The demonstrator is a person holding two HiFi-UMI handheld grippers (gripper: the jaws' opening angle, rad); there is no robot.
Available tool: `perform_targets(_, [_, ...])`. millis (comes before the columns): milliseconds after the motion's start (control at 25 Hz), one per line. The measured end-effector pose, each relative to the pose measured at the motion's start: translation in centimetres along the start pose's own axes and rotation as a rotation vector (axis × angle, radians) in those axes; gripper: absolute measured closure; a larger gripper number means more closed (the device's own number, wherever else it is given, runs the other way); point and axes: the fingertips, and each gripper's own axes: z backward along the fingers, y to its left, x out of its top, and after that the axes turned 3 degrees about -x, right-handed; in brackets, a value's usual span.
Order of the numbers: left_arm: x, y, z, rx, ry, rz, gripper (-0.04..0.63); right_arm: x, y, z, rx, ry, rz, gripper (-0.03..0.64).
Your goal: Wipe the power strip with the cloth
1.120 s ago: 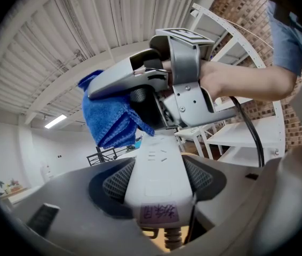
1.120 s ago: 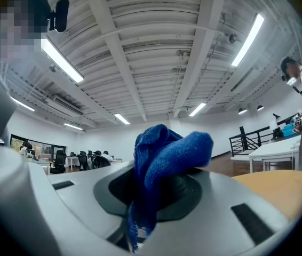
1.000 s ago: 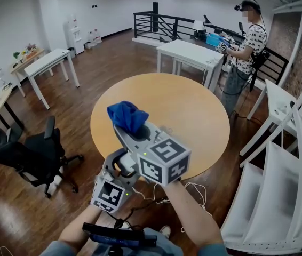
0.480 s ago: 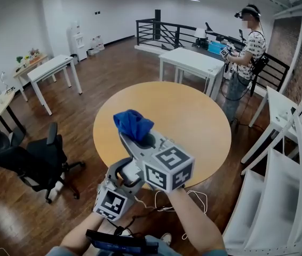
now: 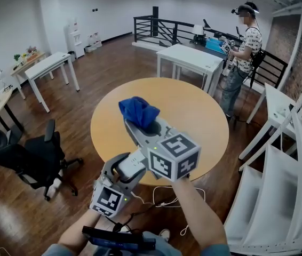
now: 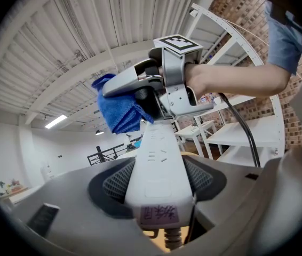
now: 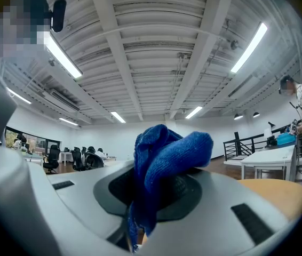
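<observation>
The white power strip (image 6: 159,148) (long, with small slots) is pinched in the left gripper (image 6: 159,188); the right gripper (image 7: 156,192) squeezes a blue cloth (image 7: 167,145).

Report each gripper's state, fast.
Left gripper: closed on the white power strip.
Right gripper: closed on the blue cloth.

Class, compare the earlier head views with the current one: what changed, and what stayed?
The right tool, clamped on the blue cloth, drifted slightly up and rightward in the head view. Nothing was grabbed or released; the left tool stayed put, gripping the power strip.
</observation>
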Motion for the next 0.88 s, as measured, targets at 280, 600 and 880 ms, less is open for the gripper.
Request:
perform_targets(280, [-0.2,-0.1,0.1,0.0,0.005,0.011,0.311,0.5,-2.0,0.7,-0.039,0.008,0.033,0.543])
perform_targets(600, [-0.5,0.1,0.9,-0.007,-0.007,0.003,0.311,1.5,-4.2,1.7,-0.098,-0.016,0.035,0.543])
perform_targets(880, [-0.4,-0.2,0.6,-0.012,-0.011,0.001,0.311,2.1,-6.9,2.9,-0.149,-0.03,0.033,0.543])
